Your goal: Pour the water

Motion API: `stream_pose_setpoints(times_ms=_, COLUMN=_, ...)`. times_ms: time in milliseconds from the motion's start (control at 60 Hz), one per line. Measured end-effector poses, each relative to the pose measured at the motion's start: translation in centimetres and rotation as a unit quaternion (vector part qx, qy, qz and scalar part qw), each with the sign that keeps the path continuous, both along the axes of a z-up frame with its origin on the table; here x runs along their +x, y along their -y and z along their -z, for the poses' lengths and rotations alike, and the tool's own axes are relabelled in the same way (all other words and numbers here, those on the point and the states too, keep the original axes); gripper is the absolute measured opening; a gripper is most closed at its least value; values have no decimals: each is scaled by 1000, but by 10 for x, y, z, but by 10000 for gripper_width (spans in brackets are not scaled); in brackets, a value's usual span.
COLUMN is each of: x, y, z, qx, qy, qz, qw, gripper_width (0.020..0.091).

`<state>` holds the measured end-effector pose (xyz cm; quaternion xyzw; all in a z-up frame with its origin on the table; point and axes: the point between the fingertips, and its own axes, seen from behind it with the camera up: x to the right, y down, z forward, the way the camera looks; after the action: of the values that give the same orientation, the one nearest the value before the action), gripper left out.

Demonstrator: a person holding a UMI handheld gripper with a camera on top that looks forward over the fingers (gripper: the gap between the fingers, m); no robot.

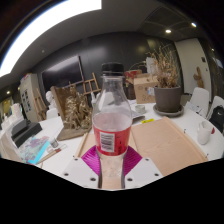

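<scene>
A clear plastic bottle [112,112] with a black cap, a white label and red liquid in its lower half stands upright between my fingers. My gripper [112,160] is shut on the bottle's lower part. The magenta pads [92,158] press on it from both sides. Whether the bottle's base touches the white table [60,160] is hidden by the fingers.
A light wooden board [166,142] lies on the table to the right, with a white cup [204,131] past it. A potted dry plant [167,90] stands behind the board. Left of the bottle are a wooden rack [72,112] and a blue packet [36,150].
</scene>
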<state>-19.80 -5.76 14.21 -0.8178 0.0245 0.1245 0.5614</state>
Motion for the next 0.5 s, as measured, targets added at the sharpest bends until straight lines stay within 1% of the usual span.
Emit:
stream_pose_setpoints(times_ms=67, x=16, y=-3, z=-32, qx=3, qy=-53, qz=6, qw=999, gripper_width=246)
stream_pose_setpoints(times_ms=217, x=73, y=-9, z=-88, qx=4, qy=-206, qz=21, qw=978, gripper_width=245)
stream_pose_setpoints(times_ms=350, x=125, y=-23, z=-114, qx=-23, qy=-383, qz=38, qw=923, gripper_width=242)
stream_pose_setpoints(times_ms=467, x=170, y=-42, z=-111, qx=-57, qy=-528, qz=45, qw=846, gripper_width=244)
stream_pose_setpoints(times_ms=500, x=182, y=-41, z=-109, qx=-70, qy=-560, qz=54, qw=824, gripper_width=245)
